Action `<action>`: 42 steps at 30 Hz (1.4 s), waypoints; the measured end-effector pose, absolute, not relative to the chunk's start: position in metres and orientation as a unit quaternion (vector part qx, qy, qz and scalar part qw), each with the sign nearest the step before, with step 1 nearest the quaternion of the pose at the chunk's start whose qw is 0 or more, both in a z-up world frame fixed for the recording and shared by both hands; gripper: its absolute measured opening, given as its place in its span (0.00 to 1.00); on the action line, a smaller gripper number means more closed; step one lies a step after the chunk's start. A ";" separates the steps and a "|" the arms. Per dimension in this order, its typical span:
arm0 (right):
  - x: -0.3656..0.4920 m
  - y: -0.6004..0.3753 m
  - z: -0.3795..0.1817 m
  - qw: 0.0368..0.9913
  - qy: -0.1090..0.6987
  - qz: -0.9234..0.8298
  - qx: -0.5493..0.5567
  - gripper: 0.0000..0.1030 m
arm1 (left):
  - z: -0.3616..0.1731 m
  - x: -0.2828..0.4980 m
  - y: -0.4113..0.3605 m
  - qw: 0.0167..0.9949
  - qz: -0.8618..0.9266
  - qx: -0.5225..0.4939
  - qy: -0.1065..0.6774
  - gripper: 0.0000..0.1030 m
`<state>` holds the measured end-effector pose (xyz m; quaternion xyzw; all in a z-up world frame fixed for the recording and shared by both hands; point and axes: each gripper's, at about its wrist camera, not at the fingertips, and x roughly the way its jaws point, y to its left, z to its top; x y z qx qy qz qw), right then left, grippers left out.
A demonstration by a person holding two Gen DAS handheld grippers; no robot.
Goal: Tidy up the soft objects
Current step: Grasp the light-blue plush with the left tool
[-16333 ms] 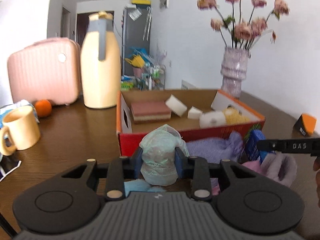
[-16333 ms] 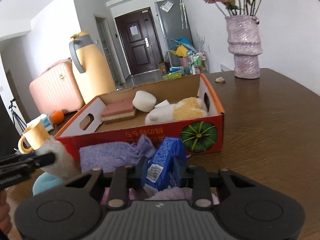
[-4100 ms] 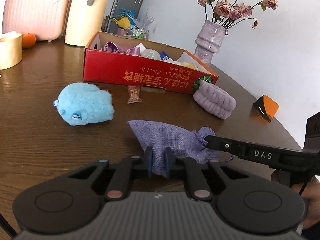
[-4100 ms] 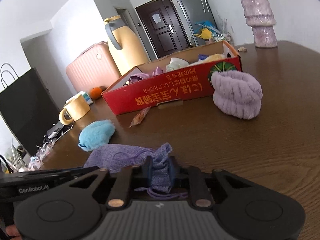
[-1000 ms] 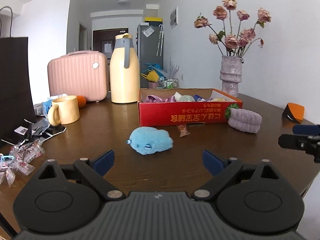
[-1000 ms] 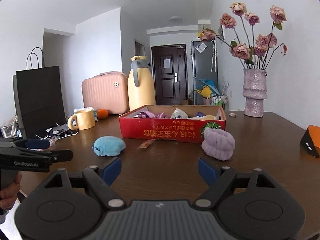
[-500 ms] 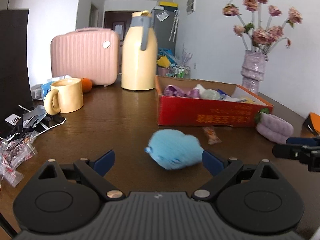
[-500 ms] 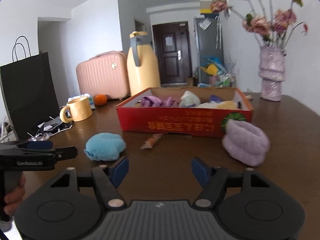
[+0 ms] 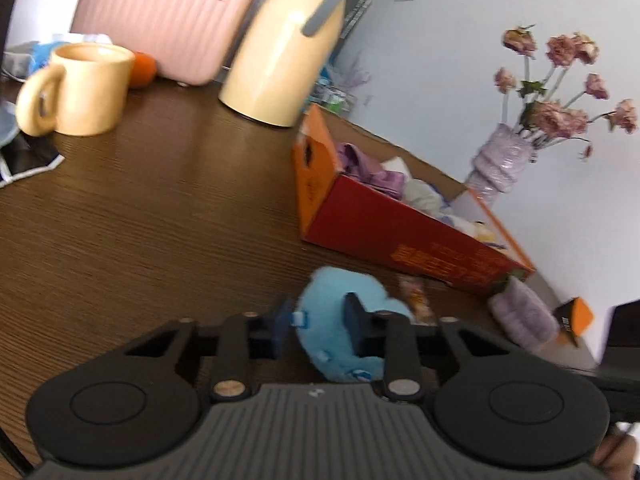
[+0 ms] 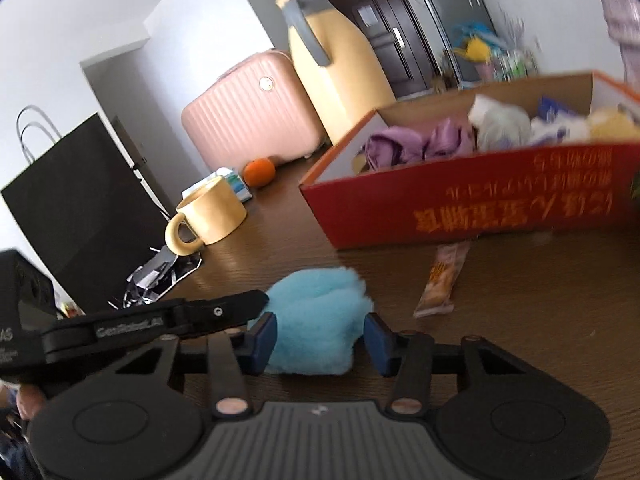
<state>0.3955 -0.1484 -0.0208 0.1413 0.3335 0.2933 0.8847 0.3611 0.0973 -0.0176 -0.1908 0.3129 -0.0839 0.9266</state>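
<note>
Blue plush toy [image 10: 316, 320] straddled by both tongs on the brown surface [image 9: 140, 220]

The toy was seen lying just before the red box [image 10: 500, 200], its long axis running across the right view. Open surface was left toward the mug [image 10: 212, 216]; a snack packet [image 10: 440, 280] lay beside. The left tongs [image 9: 316, 326] were closing, one finger pressed into the fluff; the right tongs [image 10: 320, 338] were closing too, pads flanking it, contact unclear.

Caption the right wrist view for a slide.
Right gripper closing around blue plush on the table, red box behind.
</note>
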 end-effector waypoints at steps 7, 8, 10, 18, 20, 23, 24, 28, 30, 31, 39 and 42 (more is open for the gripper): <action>0.387 -0.174 -0.027 0.868 0.356 0.301 0.170 0.23 | -0.017 0.347 0.080 0.918 -0.132 -0.198 0.316 0.17; 0.381 -0.181 -0.025 0.867 0.359 0.304 0.165 0.19 | -0.017 0.342 0.074 0.916 -0.137 -0.197 0.320 0.12; 0.367 -0.195 -0.021 0.860 0.365 0.324 0.153 0.02 | -0.018 0.331 0.060 0.906 -0.155 -0.203 0.337 0.12; 0.319 -0.263 -0.011 0.896 0.330 0.258 0.148 0.10 | 0.000 0.280 0.009 0.910 -0.217 -0.156 0.318 0.56; 0.313 -0.264 -0.011 0.898 0.313 0.264 0.161 0.18 | 0.011 0.286 0.015 0.928 -0.188 -0.143 0.290 0.56; 0.316 -0.254 -0.013 0.903 0.308 0.261 0.147 0.28 | 0.015 0.318 0.023 0.946 -0.125 -0.110 0.279 0.55; 0.319 -0.250 -0.012 0.906 0.304 0.260 0.141 0.28 | 0.013 0.328 0.024 0.943 -0.100 -0.106 0.299 0.56; 0.343 -0.243 -0.009 0.910 0.290 0.259 0.144 0.33 | 0.004 0.326 0.033 0.927 -0.106 -0.140 0.330 0.66; 0.362 -0.236 -0.012 0.904 0.294 0.272 0.153 0.36 | -0.001 0.318 0.031 0.920 -0.124 -0.160 0.336 0.66; 0.374 -0.230 -0.014 0.899 0.302 0.277 0.156 0.36 | -0.004 0.315 0.028 0.917 -0.132 -0.167 0.338 0.63; 0.406 -0.215 -0.033 0.857 0.351 0.309 0.215 0.40 | -0.017 0.319 0.047 0.922 -0.091 -0.160 0.340 0.53; 0.403 -0.211 -0.033 0.858 0.347 0.309 0.217 0.43 | -0.016 0.317 0.072 0.921 -0.067 -0.184 0.335 0.55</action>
